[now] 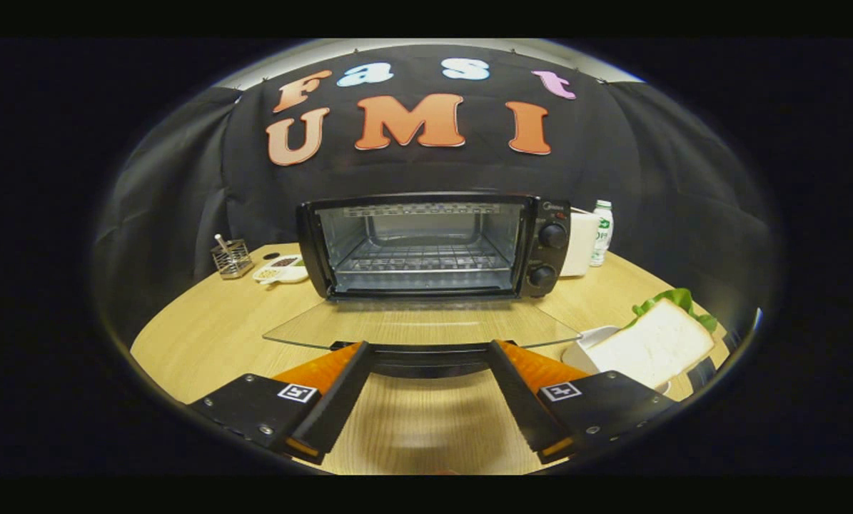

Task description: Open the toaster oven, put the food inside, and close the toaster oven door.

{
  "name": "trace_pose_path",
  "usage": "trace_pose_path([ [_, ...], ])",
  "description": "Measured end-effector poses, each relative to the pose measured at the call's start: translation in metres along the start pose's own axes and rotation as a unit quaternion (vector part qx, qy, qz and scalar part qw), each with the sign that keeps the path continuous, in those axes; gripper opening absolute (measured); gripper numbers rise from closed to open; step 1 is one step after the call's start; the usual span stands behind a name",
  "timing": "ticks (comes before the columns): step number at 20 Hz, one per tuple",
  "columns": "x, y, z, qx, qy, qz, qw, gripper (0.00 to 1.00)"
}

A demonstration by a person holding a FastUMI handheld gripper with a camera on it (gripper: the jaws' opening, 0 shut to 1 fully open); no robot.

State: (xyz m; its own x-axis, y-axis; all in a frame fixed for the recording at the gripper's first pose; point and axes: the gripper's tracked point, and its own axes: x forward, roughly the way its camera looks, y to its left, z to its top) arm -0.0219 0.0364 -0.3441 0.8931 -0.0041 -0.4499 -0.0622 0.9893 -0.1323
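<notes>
A black toaster oven [433, 246] stands on the wooden table [212, 321], straight ahead of me. Its glass door [419, 325] is folded down flat, and the wire rack inside is bare. The door's dark handle [426, 353] lies just at my fingertips. My gripper [426, 350] is open, fingers spread wide to either side of the handle, pressing on nothing. A sandwich of white bread and green lettuce [654, 343] rests on a white plate [583, 346] to the right of my right finger.
Left of the oven stand a small wire holder [231, 258] and a white dish with snacks [281, 271]. Behind the oven's right side are a white box [582, 244] and a plastic bottle [601, 232]. Black cloth walls the booth.
</notes>
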Motion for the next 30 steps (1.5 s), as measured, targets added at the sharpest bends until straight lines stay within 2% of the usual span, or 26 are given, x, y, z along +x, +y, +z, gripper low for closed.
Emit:
trace_pose_path([
  [6, 0.006, -0.007, -0.033, 0.014, 0.041, -0.001, 0.999, 0.99],
  [10, -0.002, -0.006, -0.020, 0.016, 0.035, 0.013, 0.999, 0.99],
  [13, -0.019, -0.015, 0.011, 0.007, 0.027, 0.034, 0.999, 0.99],
  [19, -0.040, -0.076, 0.083, -0.022, 0.049, 0.050, 0.997, 0.99],
  [21, -0.043, -0.095, 0.098, -0.024, 0.073, 0.066, 0.995, 0.99],
  [25, -0.049, -0.133, 0.109, -0.008, 0.128, 0.085, 0.988, 0.99],
  [28, -0.054, -0.161, 0.095, 0.002, 0.176, 0.091, 0.980, 0.99],
  [30, -0.053, -0.184, 0.085, 0.001, 0.197, 0.080, 0.977, 0.99],
])
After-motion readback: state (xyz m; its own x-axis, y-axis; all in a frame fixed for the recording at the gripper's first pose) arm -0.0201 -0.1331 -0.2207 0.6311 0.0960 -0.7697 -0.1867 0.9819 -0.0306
